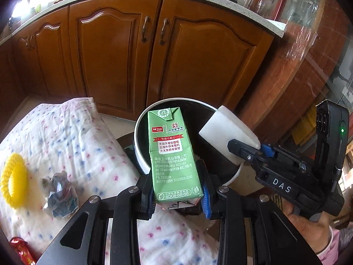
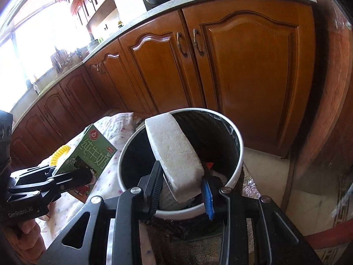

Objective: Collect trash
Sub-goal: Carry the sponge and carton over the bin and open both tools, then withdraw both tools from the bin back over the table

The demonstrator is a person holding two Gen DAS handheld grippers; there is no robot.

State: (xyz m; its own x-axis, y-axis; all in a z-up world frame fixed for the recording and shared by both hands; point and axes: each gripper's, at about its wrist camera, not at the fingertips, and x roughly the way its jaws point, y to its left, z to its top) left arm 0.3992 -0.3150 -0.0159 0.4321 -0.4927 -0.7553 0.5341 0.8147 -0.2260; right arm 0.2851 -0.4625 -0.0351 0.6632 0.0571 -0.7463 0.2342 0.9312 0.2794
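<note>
My left gripper point(image 1: 177, 190) is shut on a green milk carton point(image 1: 172, 152) and holds it upright at the near left rim of the white trash bin point(image 1: 141, 154). The carton also shows in the right wrist view point(image 2: 88, 154), beside the bin point(image 2: 237, 167). My right gripper point(image 2: 183, 190) is shut on a white foam block point(image 2: 174, 152) and holds it over the bin's opening. The block also shows in the left wrist view point(image 1: 229, 132). Some trash lies at the bottom of the bin.
A table with a white dotted cloth point(image 1: 72, 137) holds a yellow ring point(image 1: 13, 178), a crumpled wrapper point(image 1: 59, 194) and a red wrapper point(image 1: 22, 251). Wooden kitchen cabinets point(image 1: 136, 55) stand behind the bin. A dark wooden cabinet point(image 1: 297, 66) stands to the right.
</note>
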